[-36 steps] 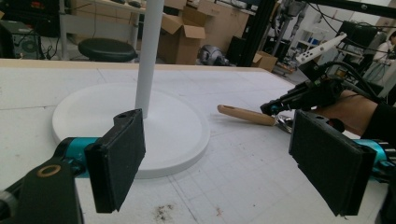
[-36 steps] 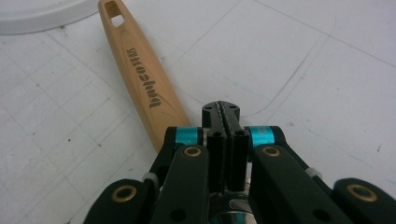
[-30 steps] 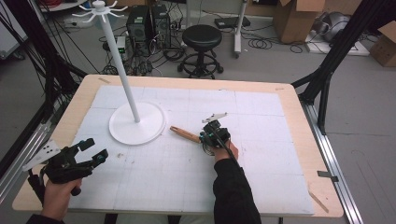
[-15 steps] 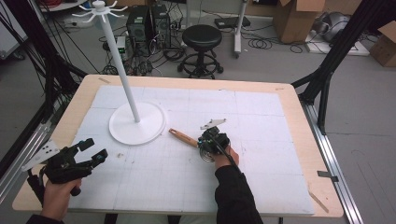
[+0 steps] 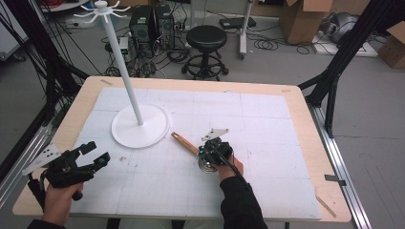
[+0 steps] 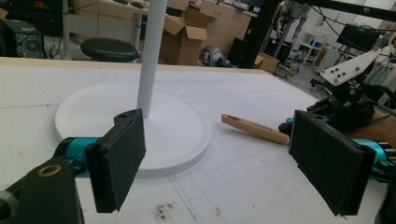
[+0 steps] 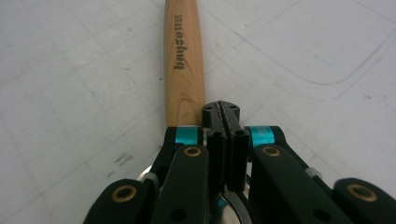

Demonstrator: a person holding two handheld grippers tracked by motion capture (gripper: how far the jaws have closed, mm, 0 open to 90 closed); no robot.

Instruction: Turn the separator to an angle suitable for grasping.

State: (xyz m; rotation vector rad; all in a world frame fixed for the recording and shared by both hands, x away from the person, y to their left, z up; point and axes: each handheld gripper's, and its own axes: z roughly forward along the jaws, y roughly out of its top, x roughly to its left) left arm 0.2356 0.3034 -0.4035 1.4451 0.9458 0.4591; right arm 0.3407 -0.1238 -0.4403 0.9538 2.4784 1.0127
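Since the right gripper has its two black jaws pressed flat together with only a thin seam between them, I judge the grasp step to be done and the lift not yet begun. The jaws sit right at the near end of the wooden handle, over what looks like a thin metal neck. The exact contact is hidden under the jaws, so the hold on the utensil is a judgement.

- Left gripper: jaws spread wide with nothing between them, pads facing across an empty gap. It is held just above the mat near the front-left corner of the desk and aimed toward the stand.
- Utensil: the handle lies flat on the white mat, a little front of desk centre, pointing away toward the back-left. Its round metal head sits beneath the right gripper on the front side.
- White stand: a round base with a tall pole and hooks at the top, left of centre. The tip of the handle lies near the base rim but apart from it.

Next move, as I judge it: raise the utensil clear of the mat and carry it toward the stand. This calls for a firm pinch, since the long handle could swing or pivot on so narrow a hold.

Pose: the right hand comes in from the front edge, forearm angled slightly left, with the gripper tipped steeply down. The left hand grips its handle low, with the wrist roughly level.
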